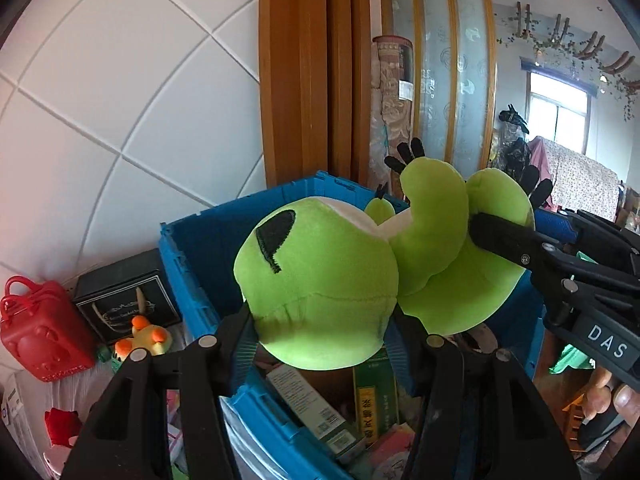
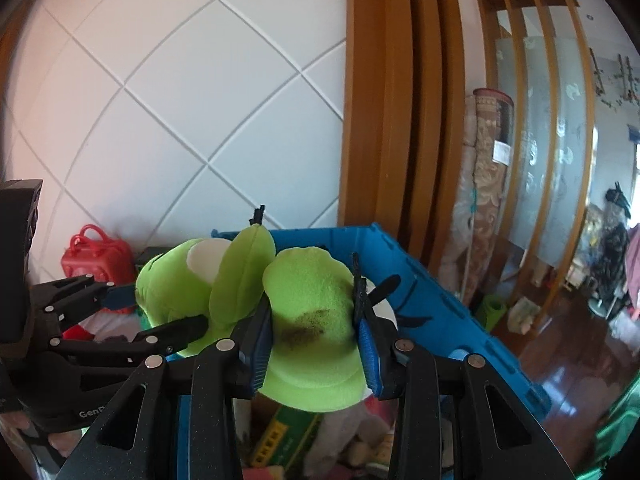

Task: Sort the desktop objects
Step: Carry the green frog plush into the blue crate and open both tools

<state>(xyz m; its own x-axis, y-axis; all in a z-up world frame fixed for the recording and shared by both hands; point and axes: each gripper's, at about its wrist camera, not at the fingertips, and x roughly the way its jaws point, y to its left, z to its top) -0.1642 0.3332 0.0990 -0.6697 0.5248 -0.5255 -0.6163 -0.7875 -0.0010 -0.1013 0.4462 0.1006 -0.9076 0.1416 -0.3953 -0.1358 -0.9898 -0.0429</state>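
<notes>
The left gripper pinches the head of the green frog plush at frame centre; the right gripper pinches its leg. The plush hangs above the blue crate, inside the rim line. The tiled wall closes the upper left.

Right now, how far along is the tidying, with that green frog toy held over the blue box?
Partly done: the blue crate already holds boxes and other bits. In hand: the green plush frog, gripped by the left gripper at its head and the right gripper at a foot, above the crate. Left: a red case and rubber duck outside.
</notes>
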